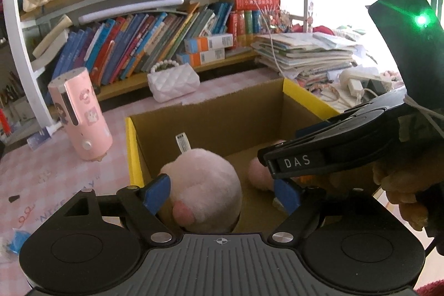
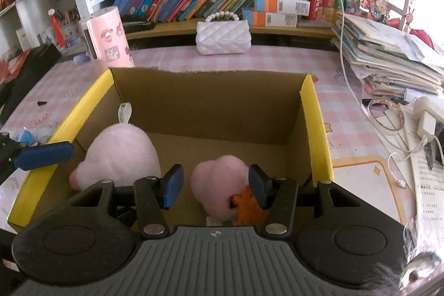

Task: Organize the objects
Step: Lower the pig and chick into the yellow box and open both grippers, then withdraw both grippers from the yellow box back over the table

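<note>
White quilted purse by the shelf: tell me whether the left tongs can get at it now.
Probably not directly: the white quilted purse lies beyond the cardboard box, whose far wall stands between. The left tongs hang open around a pink plush.

**Both tools angled down, neither gripping**

The left tool [image 1: 222,193] tilts downward with its blue pads [image 1: 156,193] spread wide; nothing presses against either pad. The right tool [image 2: 215,189] also slopes downward, its two blue pads [image 2: 173,186] set at a moderate gap, and neither pad is clearly pressing on anything. In the left wrist view the right tool's black body crosses in from the right side, just ahead of the left tool's right finger. In the right wrist view one blue pad of the left tool shows at the left edge.
</note>
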### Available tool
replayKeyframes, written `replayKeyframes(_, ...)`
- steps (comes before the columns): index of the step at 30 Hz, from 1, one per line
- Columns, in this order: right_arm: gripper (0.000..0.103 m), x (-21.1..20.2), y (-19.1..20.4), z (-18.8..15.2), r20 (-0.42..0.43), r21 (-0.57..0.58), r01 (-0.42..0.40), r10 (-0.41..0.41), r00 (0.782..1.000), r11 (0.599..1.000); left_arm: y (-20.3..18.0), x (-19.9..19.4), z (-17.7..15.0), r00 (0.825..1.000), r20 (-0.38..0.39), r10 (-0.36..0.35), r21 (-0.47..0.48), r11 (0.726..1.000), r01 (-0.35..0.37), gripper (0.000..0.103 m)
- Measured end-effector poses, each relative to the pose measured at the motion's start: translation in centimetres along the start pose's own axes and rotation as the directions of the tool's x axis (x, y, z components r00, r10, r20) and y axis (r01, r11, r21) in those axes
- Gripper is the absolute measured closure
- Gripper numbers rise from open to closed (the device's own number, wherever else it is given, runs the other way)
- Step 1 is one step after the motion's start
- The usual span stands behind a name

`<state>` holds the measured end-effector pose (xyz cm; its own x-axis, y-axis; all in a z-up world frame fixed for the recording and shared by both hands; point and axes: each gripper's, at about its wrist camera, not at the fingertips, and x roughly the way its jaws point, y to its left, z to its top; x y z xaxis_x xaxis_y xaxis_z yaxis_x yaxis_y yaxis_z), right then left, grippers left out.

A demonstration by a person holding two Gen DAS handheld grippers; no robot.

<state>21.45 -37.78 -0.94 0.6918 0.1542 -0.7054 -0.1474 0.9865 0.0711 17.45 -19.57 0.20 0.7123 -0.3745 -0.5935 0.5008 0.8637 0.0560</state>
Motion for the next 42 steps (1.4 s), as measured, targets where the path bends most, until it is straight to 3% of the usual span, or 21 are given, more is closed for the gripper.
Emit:
replayKeyframes(18,0.053,-4.5,0.4,-1.1,0.106,0.065,0.069,-0.076,0.991,0.996,1.3,-4.6,-0.4,0.995,0.092,0.038,-0.063,0.997,-0.032,0.017)
replayKeyframes(30,0.053,-9.5,1.2,-4.0,0.171,0.121,0.174,-0.193,0.966,0.977,1.7,-8.3,-2.1,0.99,0.139,0.019,-0.08,0.997,-0.008,0.016)
replayKeyframes(42,0.052,-12.4,4.1,-8.2,0.138,0.17,0.232,-0.256,0.957,0.958,2.5,-11.2,-5.0,0.992,0.124,-0.011,-0.079,0.997,0.021,0.015)
